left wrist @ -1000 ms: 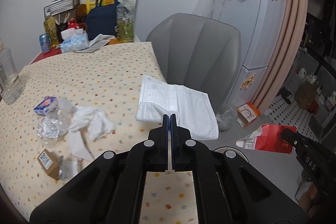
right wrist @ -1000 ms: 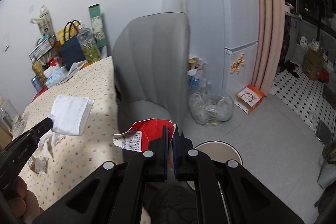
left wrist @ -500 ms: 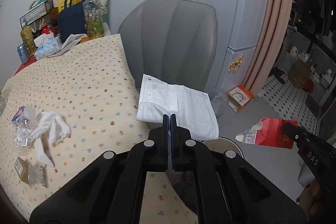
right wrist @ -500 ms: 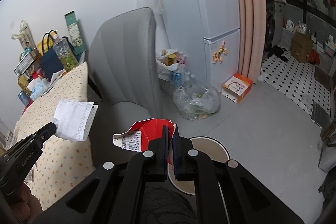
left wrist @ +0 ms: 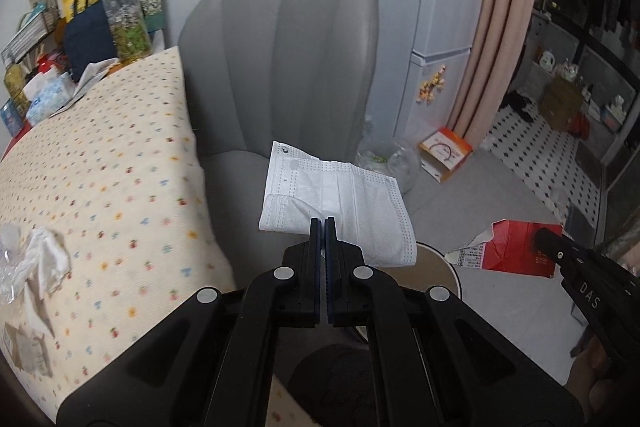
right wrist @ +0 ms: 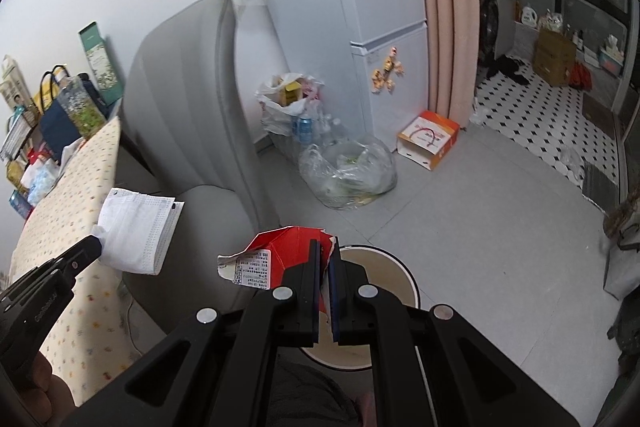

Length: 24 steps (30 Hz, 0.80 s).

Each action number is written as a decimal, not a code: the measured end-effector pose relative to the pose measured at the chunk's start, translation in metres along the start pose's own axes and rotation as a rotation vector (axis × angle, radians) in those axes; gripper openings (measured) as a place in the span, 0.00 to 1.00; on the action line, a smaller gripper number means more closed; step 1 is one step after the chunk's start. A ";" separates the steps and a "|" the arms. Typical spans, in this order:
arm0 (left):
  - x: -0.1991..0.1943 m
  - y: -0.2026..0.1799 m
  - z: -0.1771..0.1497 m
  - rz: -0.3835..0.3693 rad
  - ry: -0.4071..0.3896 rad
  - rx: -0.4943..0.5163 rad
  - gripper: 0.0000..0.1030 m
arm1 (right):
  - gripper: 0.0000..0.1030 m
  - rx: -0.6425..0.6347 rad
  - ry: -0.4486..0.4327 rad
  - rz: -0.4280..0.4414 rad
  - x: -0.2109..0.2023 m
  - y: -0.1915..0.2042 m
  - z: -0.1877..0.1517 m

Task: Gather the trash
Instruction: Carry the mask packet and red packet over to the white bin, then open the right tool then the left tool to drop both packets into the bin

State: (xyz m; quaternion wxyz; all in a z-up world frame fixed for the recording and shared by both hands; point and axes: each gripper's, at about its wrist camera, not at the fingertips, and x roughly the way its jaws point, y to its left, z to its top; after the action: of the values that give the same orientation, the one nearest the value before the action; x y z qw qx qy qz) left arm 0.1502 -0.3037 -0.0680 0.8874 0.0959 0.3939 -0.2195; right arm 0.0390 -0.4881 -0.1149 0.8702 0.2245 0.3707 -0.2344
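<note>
My left gripper is shut on a white face mask, held in the air over the grey chair seat, just off the table edge. The mask also shows in the right wrist view. My right gripper is shut on a torn red carton, held above a round cream bin on the floor. The carton also shows in the left wrist view, with the bin rim below the mask. Crumpled tissue and wrappers lie on the table.
A grey chair stands between the dotted tablecloth and the fridge. Clear trash bags and an orange box sit on the floor by the fridge. Bags and bottles crowd the table's far end.
Both grippers swung right, away from the table toward the floor bin, each still holding its item. The mask left the tabletop area and now hangs over the chair seat.
</note>
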 end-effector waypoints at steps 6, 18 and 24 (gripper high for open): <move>0.022 -0.013 0.001 -0.006 0.037 0.041 0.03 | 0.09 0.024 0.029 -0.016 0.029 -0.014 -0.002; 0.040 -0.042 -0.005 -0.013 0.083 0.091 0.03 | 0.54 0.092 0.068 -0.044 0.044 -0.052 -0.011; 0.046 -0.068 -0.007 -0.062 0.100 0.124 0.03 | 0.59 0.125 0.048 -0.082 0.029 -0.072 -0.011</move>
State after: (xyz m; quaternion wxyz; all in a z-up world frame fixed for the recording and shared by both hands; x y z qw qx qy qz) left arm 0.1417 -0.3757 -0.1064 0.8518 0.1494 0.4261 -0.2656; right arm 0.0097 -0.5461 -0.1590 0.8350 0.2688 0.3849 -0.2870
